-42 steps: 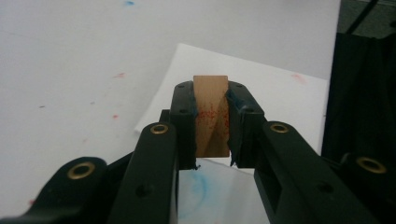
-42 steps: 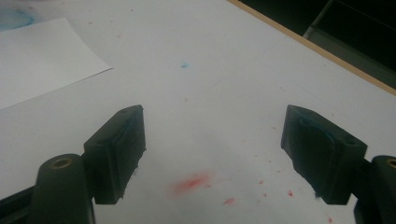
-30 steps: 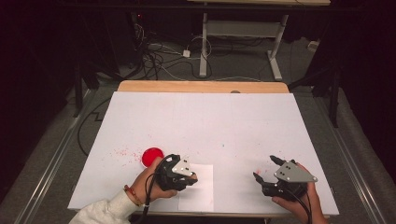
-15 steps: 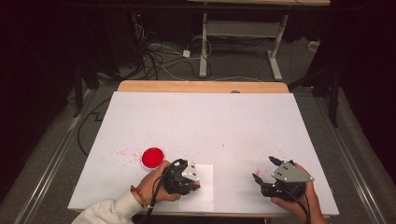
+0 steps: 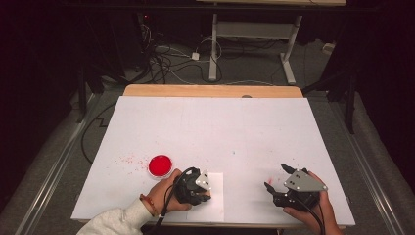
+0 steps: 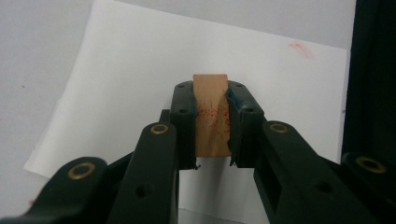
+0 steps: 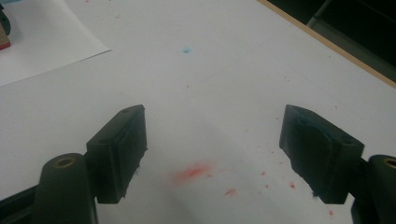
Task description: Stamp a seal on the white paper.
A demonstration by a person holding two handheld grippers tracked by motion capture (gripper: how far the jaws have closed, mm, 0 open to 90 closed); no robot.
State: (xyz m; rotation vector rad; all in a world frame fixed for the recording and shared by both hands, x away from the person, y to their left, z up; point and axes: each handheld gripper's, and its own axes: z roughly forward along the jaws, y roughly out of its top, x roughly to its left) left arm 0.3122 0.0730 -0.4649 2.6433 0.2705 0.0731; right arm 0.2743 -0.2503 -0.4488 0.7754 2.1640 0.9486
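**Stamp Block Held Over the Paper Sheet: Alignment Before Contact**

The left gripper point(image 5: 204, 192) sits in the lower centre of the high view, its jaws pinching a wooden stamp block point(image 6: 211, 115). In the left gripper view the block stands between the two black pads, its long axis running along the jaws and away from the camera, toward the upper part of the frame. Red ink specks mark its visible face.

The block's far end points at the paper sheet point(image 6: 140, 70), which lies flat on the white table point(image 5: 215, 127) and spreads across the upper and left areas of that view. Whether the block already touches the sheet cannot be determined.

The red ink pad point(image 5: 160, 165) lies just to the upper left of the left gripper in the high view, near but apart from it.

The right gripper point(image 5: 280, 183), at the lower right of the high view, has its jaws spread wide with nothing between them. It is well apart from the sheet; the left hand is the nearer one. The coming move appears to be a straight press along the block's axis.
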